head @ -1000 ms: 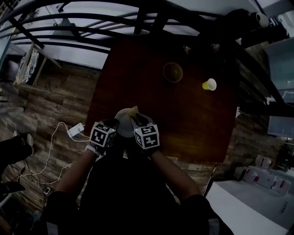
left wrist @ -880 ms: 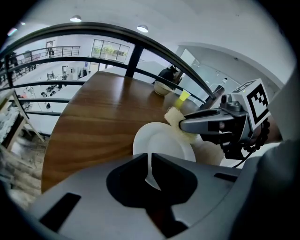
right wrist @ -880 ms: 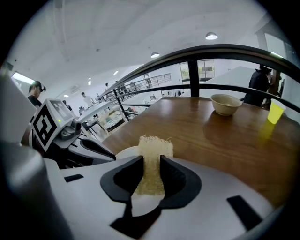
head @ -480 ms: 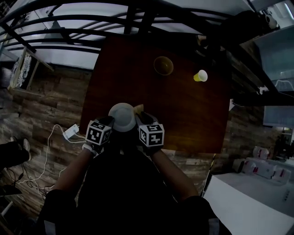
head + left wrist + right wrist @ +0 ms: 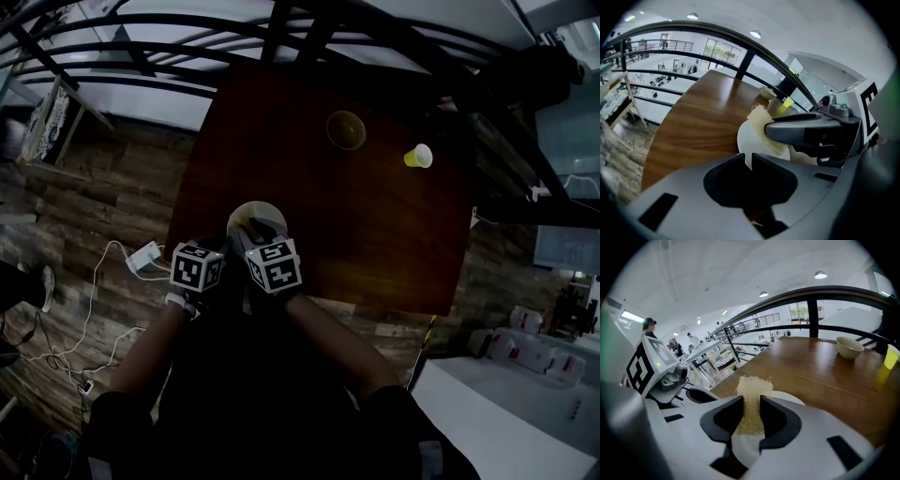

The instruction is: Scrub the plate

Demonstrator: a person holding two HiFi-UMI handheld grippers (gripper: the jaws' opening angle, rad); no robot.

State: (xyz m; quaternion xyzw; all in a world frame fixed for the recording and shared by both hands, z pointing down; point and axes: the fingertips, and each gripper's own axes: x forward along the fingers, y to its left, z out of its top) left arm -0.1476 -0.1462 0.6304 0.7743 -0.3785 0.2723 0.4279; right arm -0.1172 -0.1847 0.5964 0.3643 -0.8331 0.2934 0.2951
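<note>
Plate pinched at the rim, pad on its face.
Your plate (image 5: 253,216) sits toward 7 o'clock on the table (image 5: 375,234), near its edge. It looks stiff, light, slick and breakable, so the rim is the place to hold. Your left gripper (image 5: 750,161) is clamped almost closed on that thin rim. Your right gripper (image 5: 751,416) is clenched on a soft, fibrous scrub pad (image 5: 751,392) that touches the plate.

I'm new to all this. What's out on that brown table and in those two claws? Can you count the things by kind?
White plate: 1
Tan bowl: 1
Yellow cup: 1
Scrub pad: 1
Total: 4
</note>
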